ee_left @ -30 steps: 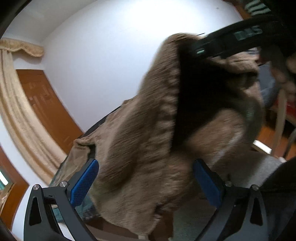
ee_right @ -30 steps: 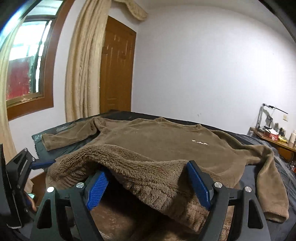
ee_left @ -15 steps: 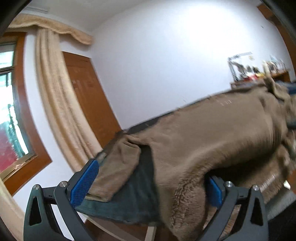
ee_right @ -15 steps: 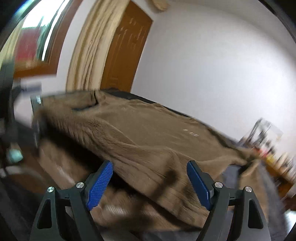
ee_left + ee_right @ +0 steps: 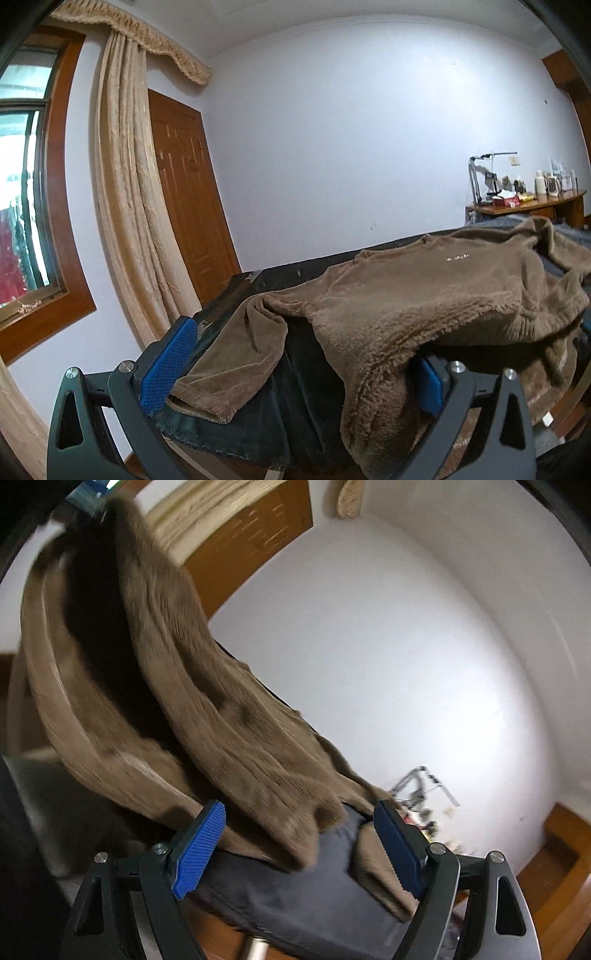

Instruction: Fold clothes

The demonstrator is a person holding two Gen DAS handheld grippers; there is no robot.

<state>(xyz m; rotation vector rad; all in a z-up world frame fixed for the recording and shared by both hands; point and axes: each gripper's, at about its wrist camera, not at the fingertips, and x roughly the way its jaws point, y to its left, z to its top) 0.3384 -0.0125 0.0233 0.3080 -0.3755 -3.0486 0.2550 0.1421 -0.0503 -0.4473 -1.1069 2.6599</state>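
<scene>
Folding has barely begun: brown fleece sweater [image 5: 424, 295] sprawls toward two o'clock on the bed [image 5: 295, 354], sleeves unfolded; left gripper [image 5: 295, 369] and right gripper [image 5: 295, 843] fingers both wide, gripping nothing.

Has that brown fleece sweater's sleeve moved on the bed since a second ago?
Cannot tell. The sleeve lies on the dark bedcover, but both cameras swung.

I'm in a home bedroom. Bed [image 5: 258, 291] under a dark cover, beige curtain [image 5: 129, 192], wooden door [image 5: 192, 199], cluttered desk [image 5: 532, 206] by the wall.
</scene>
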